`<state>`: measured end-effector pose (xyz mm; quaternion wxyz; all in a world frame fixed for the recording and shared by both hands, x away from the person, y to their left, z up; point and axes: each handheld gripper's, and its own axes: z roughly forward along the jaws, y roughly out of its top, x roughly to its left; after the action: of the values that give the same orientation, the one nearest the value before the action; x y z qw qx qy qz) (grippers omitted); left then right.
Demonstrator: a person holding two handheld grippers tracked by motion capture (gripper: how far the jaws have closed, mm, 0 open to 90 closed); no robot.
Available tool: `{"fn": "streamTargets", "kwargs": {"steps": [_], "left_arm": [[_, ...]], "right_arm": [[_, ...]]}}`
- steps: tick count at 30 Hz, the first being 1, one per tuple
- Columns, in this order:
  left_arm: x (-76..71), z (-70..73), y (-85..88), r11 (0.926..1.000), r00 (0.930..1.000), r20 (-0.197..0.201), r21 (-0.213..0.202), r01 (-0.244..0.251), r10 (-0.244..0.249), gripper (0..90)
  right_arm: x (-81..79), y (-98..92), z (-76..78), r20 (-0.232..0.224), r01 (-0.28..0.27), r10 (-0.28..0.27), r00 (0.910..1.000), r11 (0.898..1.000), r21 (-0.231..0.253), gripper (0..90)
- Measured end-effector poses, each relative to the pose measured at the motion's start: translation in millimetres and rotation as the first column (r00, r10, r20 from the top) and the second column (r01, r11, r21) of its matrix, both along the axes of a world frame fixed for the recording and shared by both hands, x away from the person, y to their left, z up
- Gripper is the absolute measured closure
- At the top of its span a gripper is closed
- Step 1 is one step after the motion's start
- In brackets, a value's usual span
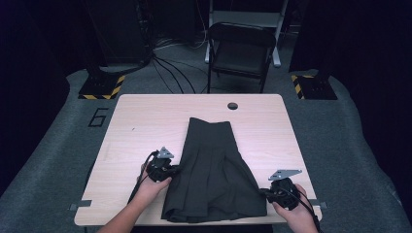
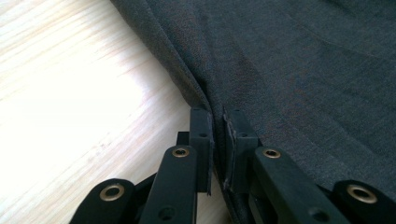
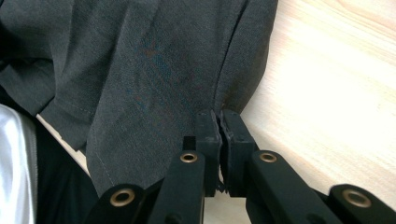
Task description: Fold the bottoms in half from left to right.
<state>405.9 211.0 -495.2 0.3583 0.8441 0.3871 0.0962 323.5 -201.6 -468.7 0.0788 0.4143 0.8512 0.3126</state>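
In the left gripper view, the two black jaws of the left gripper [image 2: 218, 122] are squeezed together, and the side edge of the dark grey pleated skirt [image 2: 299, 70] is pinched between them. In the right gripper view, the jaws of the right gripper [image 3: 219, 122] are pressed tight too, and they bite the other side edge of the skirt near its hem. From above, the left gripper [image 1: 171, 170] sits about halfway along the skirt's left side, and the right gripper [image 1: 265, 192] sits low at the hem corner. The skirt [image 1: 211, 167] lies flat on the light wooden table [image 1: 136, 121], with its waistband far from the person and its hem by the near edge. Each bite looks small, right at the rim of the cloth, so I think the cloth could slip out if a hand pulls hard or fast. The grips are not level, so a lift may leave the skirt crooked and bunched. The hem could also slide off the near table edge. The gripper views show the pinches up close, and the high view shows the whole skirt, the hands, and a black folding chair [image 1: 241, 48] behind the table.
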Motion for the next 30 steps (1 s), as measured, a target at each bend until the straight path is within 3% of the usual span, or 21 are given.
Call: {"fn": "streamTargets", "kwargs": {"steps": [6,11,12,17,21,27,30], "left_arm": [[-9.4,2.5,6.3,0.9998,1.0000,-0.004,0.021,0.006,-0.006,83.1],[-17.2,5.4,11.7,0.9994,0.9999,-0.011,0.032,0.011,-0.010,83.0],[-18.0,6.0,12.7,0.9994,0.9998,-0.014,0.034,0.011,-0.011,83.1],[-21.9,6.5,12.8,0.9987,0.9998,-0.021,0.050,0.001,0.000,83.0],[-23.9,8.5,14.7,0.9982,0.9995,-0.030,0.058,0.014,-0.012,82.8],[-23.5,7.3,17.2,0.9997,0.9997,-0.008,0.004,-0.023,0.023,73.5],[-21.7,8.8,19.1,0.9980,0.9989,0.005,-0.043,-0.046,0.046,65.9]], "right_arm": [[-9.1,0.2,-2.6,-0.011,0.002,-0.001,0.9999,0.999,0.033,86.8],[-16.4,4.0,-4.7,-0.046,-0.010,0.012,0.9989,0.999,0.038,86.5],[-16.4,4.4,-5.7,-0.027,-0.025,0.027,0.9993,0.999,0.041,86.4],[-20.1,8.9,-5.2,-0.022,-0.038,0.039,0.9990,0.999,0.029,84.8],[-19.2,9.2,-3.3,-0.016,-0.031,0.032,0.9994,0.998,0.048,76.9],[-15.0,14.8,4.0,0.017,-0.005,0.004,0.9999,0.995,0.097,62.7],[-8.0,20.9,4.5,0.039,-0.012,0.009,0.9992,0.997,0.081,58.4]]}}
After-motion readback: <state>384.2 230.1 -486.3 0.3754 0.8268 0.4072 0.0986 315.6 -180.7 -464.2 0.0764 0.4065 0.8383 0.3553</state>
